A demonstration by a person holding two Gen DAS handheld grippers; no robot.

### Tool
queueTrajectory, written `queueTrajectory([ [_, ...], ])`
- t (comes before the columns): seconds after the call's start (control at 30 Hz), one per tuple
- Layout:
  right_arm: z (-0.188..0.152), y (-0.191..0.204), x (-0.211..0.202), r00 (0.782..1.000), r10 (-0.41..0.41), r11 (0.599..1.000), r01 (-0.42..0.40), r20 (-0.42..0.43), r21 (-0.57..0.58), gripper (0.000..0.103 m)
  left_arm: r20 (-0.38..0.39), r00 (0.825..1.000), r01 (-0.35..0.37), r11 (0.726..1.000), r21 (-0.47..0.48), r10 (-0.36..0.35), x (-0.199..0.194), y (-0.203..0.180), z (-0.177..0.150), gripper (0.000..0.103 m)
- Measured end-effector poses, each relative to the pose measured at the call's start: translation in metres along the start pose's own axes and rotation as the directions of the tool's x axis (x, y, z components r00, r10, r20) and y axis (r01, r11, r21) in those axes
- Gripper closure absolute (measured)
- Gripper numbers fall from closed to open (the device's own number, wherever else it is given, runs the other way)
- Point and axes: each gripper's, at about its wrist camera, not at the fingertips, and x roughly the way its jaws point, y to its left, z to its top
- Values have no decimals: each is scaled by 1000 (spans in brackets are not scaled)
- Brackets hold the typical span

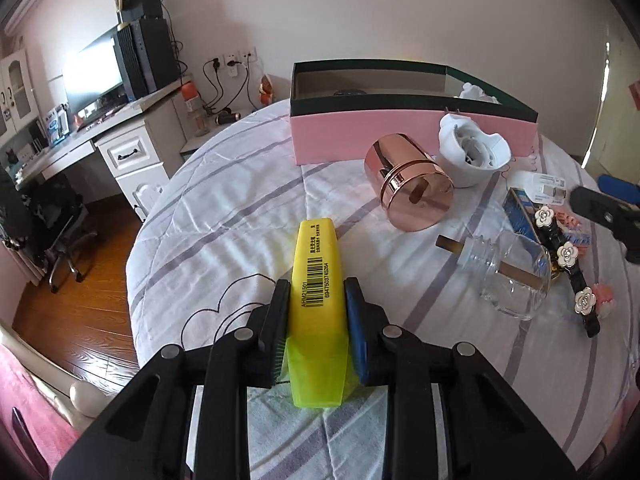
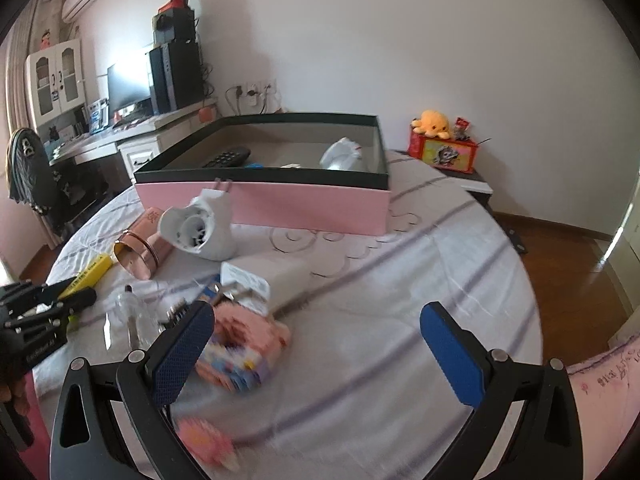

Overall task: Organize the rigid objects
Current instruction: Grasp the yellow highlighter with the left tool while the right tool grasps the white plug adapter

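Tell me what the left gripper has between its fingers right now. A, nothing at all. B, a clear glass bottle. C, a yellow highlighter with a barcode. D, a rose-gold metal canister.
C: in the left wrist view the left gripper has both pads pressed against the yellow highlighter, while the rose-gold canister and the clear glass bottle lie untouched on the bedspread.

Left gripper (image 1: 316,320) fingers apparently clamp the yellow highlighter (image 1: 316,276).
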Motion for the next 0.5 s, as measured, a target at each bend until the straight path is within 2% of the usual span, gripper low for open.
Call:
queueTrajectory([
  [0.23,21,14,35,997,33,999,-33,-75,-3,0,5,1000,3,1000,2,-3,2,2,0,72],
  [0.37,25,15,50,994,17,1000,-16,-107,10,0,6,1000,-11,1000,2,11,4,2,2,58],
  [0.4,26,14,53,993,10,1000,-9,-115,12,2,5,1000,-15,1000,-2,15,5,3,3,51],
  [0.43,27,11,55,992,9,1000,-7,-124,18,6,6,1000,-21,1000,-4,21,6,4,3,49],
  [0.5,25,4,56,990,51,998,-45,-130,46,20,6,1000,-21,1000,-14,21,8,6,4,43],
])
